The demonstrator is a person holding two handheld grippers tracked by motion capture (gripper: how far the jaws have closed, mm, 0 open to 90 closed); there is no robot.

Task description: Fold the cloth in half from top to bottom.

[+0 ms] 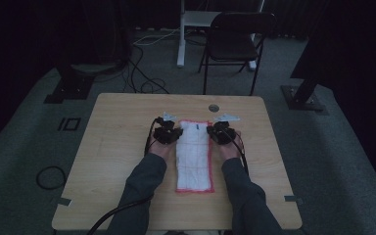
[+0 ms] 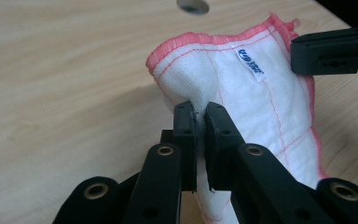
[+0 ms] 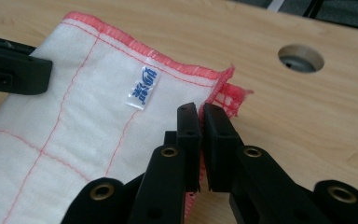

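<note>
Both hand-held grippers, L (image 2: 200, 109) & R (image 3: 201, 112), pinch cloth (image 1: 194, 154) corners.

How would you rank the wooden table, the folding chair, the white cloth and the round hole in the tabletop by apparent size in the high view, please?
1. Wooden table, by far the largest.
2. Folding chair, though it stands farther from the camera, so it looks smaller than it is.
3. White cloth.
4. Round hole, the smallest.
</note>
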